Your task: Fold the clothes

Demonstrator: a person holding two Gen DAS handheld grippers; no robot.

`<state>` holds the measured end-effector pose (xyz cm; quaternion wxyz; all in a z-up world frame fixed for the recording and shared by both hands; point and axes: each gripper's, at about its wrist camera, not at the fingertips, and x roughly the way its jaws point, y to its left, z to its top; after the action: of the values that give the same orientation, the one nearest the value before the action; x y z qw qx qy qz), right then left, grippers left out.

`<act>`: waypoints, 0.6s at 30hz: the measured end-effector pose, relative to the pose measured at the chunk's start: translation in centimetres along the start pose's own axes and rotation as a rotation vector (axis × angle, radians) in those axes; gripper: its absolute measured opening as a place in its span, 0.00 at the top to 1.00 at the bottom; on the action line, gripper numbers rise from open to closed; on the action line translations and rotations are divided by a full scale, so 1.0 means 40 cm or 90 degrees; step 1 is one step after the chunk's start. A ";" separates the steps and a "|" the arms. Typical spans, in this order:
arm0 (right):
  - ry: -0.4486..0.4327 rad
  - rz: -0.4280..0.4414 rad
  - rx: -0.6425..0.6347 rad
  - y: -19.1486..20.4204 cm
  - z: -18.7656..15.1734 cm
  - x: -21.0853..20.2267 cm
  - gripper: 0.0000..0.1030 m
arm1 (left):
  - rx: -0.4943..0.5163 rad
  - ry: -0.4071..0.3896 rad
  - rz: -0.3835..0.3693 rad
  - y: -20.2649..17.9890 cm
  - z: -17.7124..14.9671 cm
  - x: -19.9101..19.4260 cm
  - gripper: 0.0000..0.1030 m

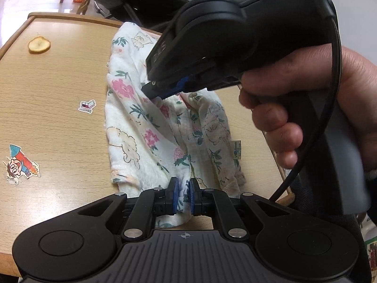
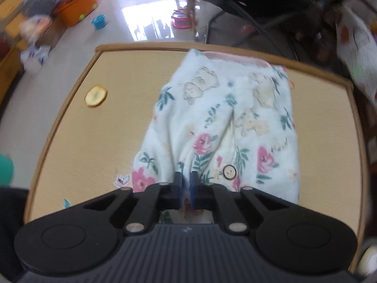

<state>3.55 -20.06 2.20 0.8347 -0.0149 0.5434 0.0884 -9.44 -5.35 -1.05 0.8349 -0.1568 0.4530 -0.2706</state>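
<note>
Clothing here is one flowered garment [image 1: 150, 127], lying rumpled from the tabletop's [image 1: 59, 108] far edge to its near edge. My left tongs [image 1: 183, 189] are pinched shut on its near hem and my right tongs [image 2: 186, 184] are closed on a fold mid-cloth. I judge the thin bunched fabric could slip out or drag crooked if I pull unevenly; I also count one dried fruit slice [image 1: 39, 44] and three stickers [image 1: 87, 106].

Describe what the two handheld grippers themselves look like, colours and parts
Both the left gripper and the right gripper are matte black plastic with blue finger pads, silver pivot pins and a ribbed grey deck. A black cable loops past the bare hand on the right gripper's handle.
</note>
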 end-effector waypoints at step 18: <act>0.017 -0.101 -0.132 0.016 0.011 -0.007 0.97 | -0.007 0.017 -0.024 0.010 -0.010 -0.020 0.89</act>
<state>3.73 -19.41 2.68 0.8257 -0.1451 0.5397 0.0771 -10.02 -4.55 -0.94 0.8225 -0.1662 0.4628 -0.2859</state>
